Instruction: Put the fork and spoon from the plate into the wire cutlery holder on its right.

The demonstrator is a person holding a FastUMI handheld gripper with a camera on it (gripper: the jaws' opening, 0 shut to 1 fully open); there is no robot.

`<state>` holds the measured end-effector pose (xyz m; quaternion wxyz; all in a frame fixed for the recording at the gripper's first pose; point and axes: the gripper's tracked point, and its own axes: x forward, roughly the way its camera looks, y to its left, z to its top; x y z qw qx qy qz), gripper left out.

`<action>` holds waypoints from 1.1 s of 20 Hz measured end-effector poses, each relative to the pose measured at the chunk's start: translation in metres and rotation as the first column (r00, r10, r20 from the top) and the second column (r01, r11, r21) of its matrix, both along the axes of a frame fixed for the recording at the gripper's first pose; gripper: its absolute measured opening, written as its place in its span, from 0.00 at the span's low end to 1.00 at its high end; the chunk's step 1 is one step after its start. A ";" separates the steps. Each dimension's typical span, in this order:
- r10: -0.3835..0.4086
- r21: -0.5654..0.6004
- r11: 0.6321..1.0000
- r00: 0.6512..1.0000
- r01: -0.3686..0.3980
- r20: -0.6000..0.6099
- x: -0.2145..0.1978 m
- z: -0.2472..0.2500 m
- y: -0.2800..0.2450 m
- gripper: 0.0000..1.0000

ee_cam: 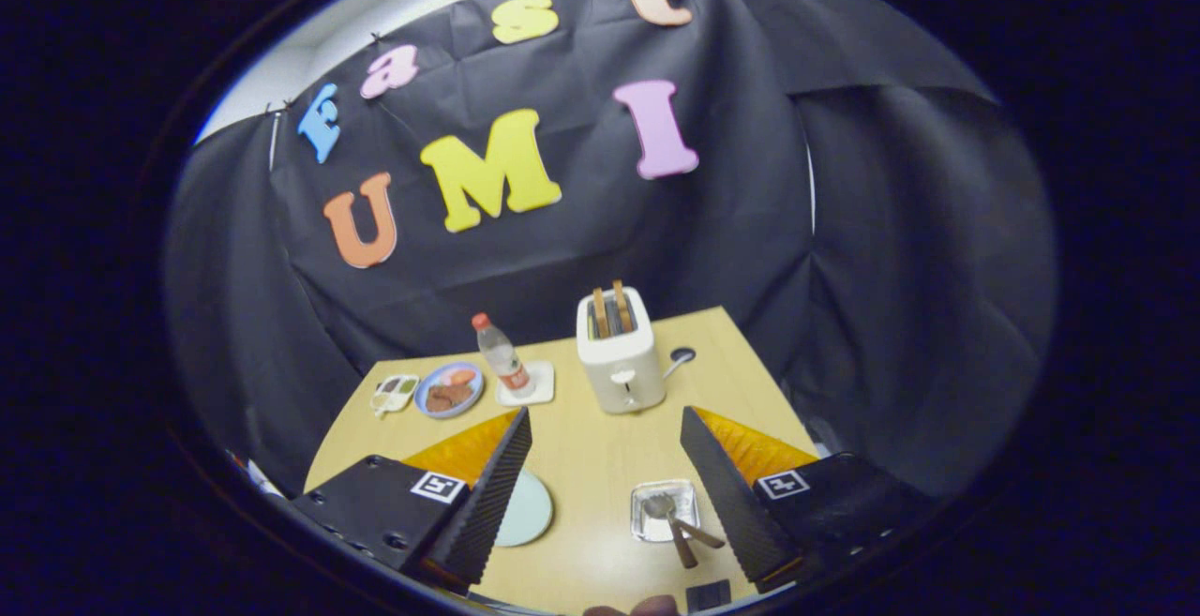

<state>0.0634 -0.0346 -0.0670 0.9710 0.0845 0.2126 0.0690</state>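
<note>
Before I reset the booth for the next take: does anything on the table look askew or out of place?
Not really. The fork and spoon sit in the wire cutlery holder, handles leaning out towards the open gripper, and the pale plate is bare. The toaster and bottle stand upright. Nothing looks spilled.

Dim booth; fisheye-warped edges; soft focus
</note>
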 end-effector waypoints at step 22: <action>-0.079 -0.059 0.992 0.929 0.108 0.363 -0.072 0.137 0.020 0.96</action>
